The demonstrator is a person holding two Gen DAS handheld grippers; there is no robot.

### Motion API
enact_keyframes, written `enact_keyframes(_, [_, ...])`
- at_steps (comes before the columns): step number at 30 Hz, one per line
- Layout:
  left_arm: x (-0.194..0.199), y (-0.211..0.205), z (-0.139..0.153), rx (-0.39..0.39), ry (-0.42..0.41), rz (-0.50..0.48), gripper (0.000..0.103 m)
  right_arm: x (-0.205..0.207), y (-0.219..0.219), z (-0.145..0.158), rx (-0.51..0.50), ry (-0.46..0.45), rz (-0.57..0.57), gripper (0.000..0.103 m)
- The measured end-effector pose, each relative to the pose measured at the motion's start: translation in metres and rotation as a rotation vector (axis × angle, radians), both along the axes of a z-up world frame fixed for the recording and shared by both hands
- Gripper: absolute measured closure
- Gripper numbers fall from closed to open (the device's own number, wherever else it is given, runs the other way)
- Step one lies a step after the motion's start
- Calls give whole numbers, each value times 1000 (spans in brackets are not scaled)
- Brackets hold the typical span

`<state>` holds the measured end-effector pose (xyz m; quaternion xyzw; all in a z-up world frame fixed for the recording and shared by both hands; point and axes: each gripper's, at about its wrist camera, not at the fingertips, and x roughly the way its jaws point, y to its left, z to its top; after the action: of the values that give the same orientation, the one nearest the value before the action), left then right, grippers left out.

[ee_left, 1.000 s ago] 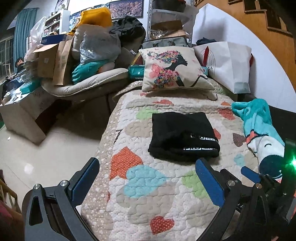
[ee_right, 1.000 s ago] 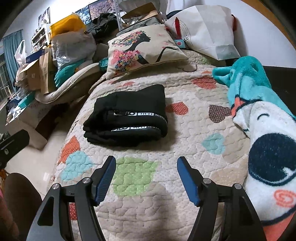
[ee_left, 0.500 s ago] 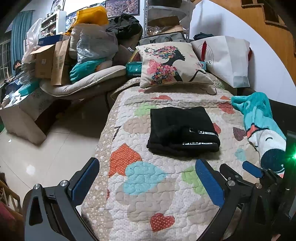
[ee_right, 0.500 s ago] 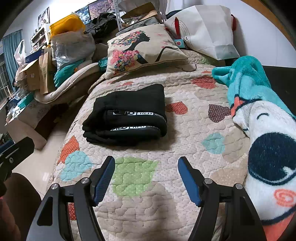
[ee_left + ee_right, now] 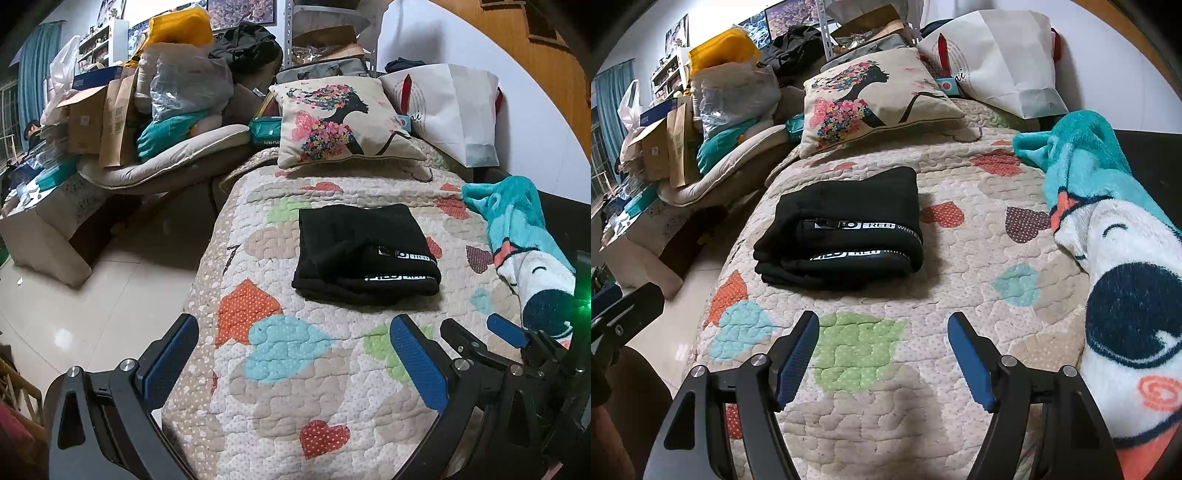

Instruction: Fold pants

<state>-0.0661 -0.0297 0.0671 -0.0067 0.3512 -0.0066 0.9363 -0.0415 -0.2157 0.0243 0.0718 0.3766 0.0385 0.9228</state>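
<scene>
Now both tongs hang spread and empty above the quilt [image 5: 295, 387]. Left of the left tongs [image 5: 291, 354] lie bare floor and piled boxes. Ahead of them, well apart, the pants [image 5: 364, 254] sit as a compact black bundle with white lettering. The right tongs [image 5: 882, 350] sit just short of it; a teal blanket [image 5: 1108, 221] lies to their right. Over the last second both have drawn slightly back, so the fold looks finished.

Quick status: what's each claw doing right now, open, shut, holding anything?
Left claw: open, holding nothing, above the quilt.
Right claw: open, holding nothing; the folded black pants lie ahead, untouched.
</scene>
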Motion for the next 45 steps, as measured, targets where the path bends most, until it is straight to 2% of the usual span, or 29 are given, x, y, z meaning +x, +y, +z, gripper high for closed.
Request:
enact_keyframes(25, [5,7,-12,-15,57,-12,0,-1,1,-2,-4,2,-1,25])
enact_keyframes(45, [6,6,-19,-15,73,-15,0,0,1,-5,-10,5,7,24])
